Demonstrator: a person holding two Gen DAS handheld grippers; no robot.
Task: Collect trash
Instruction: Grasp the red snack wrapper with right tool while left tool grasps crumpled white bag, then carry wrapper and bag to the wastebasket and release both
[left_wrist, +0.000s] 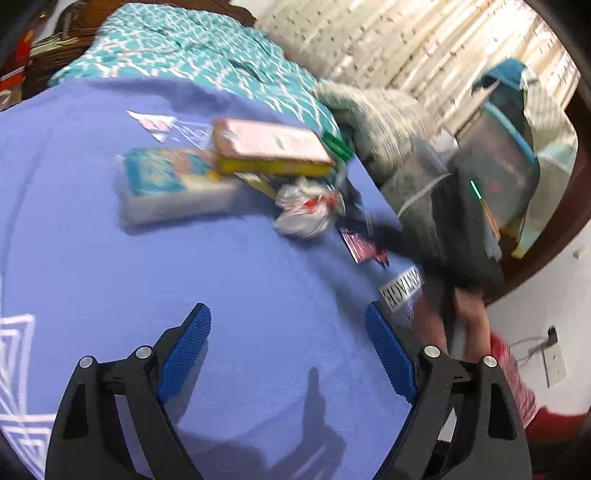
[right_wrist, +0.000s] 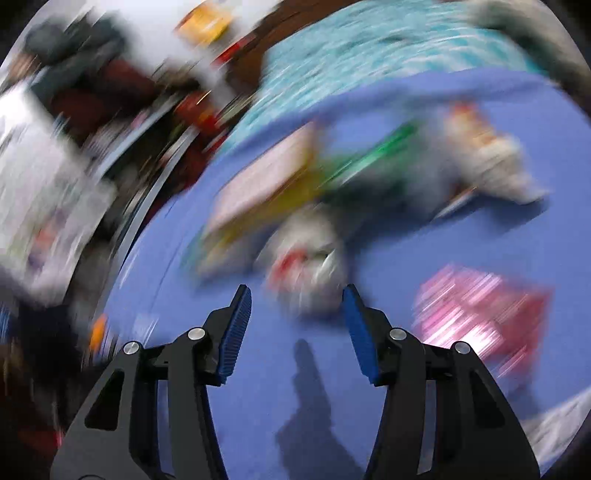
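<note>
Right wrist view: jaws spread, empty, near crumpled bag (right_wrist: 306, 266).

Bed (left_wrist: 92, 240) covered by a blue sheet. Laid directly on it: a crumpled white plastic bag (left_wrist: 304, 212), a pink-topped yellow box (left_wrist: 271, 151) propped over a blue-printed packet (left_wrist: 166, 181), and a dark pink wrapper (left_wrist: 360, 245), possibly foil, near the edge.
</note>
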